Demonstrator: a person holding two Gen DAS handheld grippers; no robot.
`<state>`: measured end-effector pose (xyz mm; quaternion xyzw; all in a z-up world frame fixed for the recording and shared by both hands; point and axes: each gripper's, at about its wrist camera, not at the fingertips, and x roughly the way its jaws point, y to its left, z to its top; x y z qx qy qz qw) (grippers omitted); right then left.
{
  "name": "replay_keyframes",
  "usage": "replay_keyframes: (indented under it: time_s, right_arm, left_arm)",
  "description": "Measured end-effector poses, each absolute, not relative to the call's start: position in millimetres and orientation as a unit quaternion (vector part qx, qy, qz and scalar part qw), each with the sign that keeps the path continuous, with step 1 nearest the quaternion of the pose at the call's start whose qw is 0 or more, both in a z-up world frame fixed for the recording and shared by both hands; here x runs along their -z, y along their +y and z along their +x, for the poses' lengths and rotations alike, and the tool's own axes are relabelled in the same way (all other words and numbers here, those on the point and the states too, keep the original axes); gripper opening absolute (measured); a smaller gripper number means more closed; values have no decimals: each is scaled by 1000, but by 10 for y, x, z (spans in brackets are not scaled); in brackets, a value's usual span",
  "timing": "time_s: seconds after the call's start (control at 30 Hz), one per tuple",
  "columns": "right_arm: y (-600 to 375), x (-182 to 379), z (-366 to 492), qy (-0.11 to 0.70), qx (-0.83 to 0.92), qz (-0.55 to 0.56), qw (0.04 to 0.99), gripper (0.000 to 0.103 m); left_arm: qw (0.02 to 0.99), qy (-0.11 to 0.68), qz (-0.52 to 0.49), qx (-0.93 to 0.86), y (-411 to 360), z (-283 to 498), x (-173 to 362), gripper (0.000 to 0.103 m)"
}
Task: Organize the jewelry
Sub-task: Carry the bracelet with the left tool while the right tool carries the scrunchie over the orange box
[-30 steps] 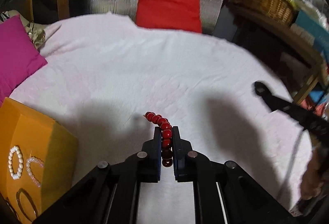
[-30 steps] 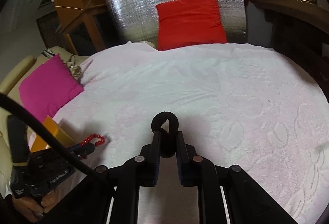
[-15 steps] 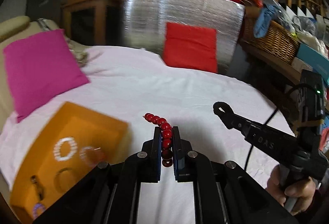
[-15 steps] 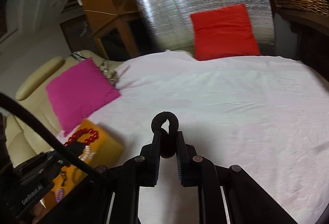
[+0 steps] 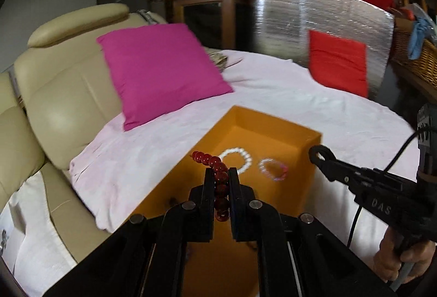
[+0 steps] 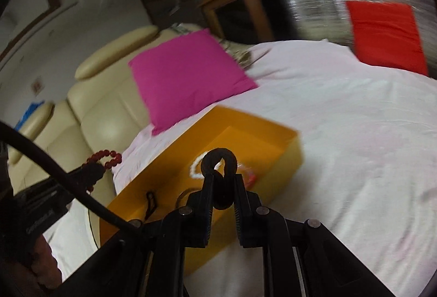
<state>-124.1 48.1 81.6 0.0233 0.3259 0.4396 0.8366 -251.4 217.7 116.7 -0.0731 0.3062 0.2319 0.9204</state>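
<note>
My left gripper (image 5: 220, 177) is shut on a red bead bracelet (image 5: 215, 168), held above the near end of an open orange box (image 5: 286, 130). In the box lie a white pearl bracelet (image 5: 237, 160) and a clear pink bracelet (image 5: 273, 168). My right gripper (image 6: 221, 177) is shut on a black hair-tie loop (image 6: 218, 160), held over the same box (image 6: 278, 138). The right gripper also shows in the left wrist view (image 5: 319, 157) at the box's right side. The left gripper with the red beads (image 6: 105, 157) shows at the left of the right wrist view.
The box lies on a pale pink sheet (image 5: 314, 97). A magenta cushion (image 5: 161, 70) and a beige leather sofa (image 5: 60, 95) lie to the left. A red cushion (image 5: 338, 62) leans on a silver foil panel (image 5: 322, 15) at the back. A wicker basket (image 5: 420, 56) stands far right.
Both grippers have swung left towards the orange box, which has come from the left edge to beneath them. Each keeps its hold on its item.
</note>
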Motion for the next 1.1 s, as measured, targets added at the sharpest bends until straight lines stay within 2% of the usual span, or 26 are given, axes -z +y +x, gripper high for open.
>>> replay_keyframes:
  time_s: [1.1]
  right_arm:
    - [847,-526,-1334,351,-459,-22,816,15]
  left_arm:
    - [893,335,-40,-298,2262,-2450,-851,10]
